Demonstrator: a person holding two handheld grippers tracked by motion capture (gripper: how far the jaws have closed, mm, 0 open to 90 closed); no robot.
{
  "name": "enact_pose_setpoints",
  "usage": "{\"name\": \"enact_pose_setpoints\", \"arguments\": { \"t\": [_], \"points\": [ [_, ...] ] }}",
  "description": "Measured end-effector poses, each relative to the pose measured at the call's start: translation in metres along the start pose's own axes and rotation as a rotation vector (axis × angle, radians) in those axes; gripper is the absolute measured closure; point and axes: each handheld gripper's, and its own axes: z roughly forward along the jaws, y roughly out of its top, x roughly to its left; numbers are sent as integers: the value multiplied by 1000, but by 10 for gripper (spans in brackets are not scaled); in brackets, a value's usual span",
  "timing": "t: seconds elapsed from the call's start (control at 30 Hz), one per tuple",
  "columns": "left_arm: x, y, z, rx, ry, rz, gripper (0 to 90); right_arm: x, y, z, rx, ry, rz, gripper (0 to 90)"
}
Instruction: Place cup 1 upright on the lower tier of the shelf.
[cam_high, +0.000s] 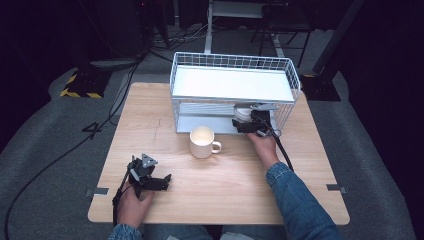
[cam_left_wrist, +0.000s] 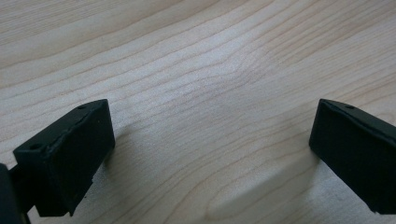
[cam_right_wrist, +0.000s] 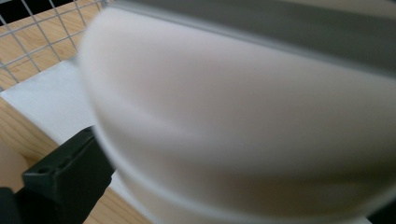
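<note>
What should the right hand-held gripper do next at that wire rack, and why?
Probably draw the right hand-held gripper straight back out of the wire rack. Its jaws stand open around the white bowl, which sits on the lower shelf, so the placing looks finished.

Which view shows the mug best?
The high view: the whole mug stands on the table before the rack, handle to the right. The two gripper views add nothing on it.
</note>
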Motion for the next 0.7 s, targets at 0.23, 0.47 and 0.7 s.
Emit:
{"name": "enact_pose_setpoints", "arguments": {
  "t": [0.23, 0.47, 0.7],
  "points": [
    [0, 1, 1, 0, 0, -2, 6, 4, -6, -15, -16, -5, -7, 0],
    [0, 2, 2, 2, 0, -1, 6, 7, -8, -33, -28, 6, -9, 0],
    [0, 3, 2, 0, 0, -1, 6, 12, -8, -57, -26, 23, -41, 0]
  ]
}}
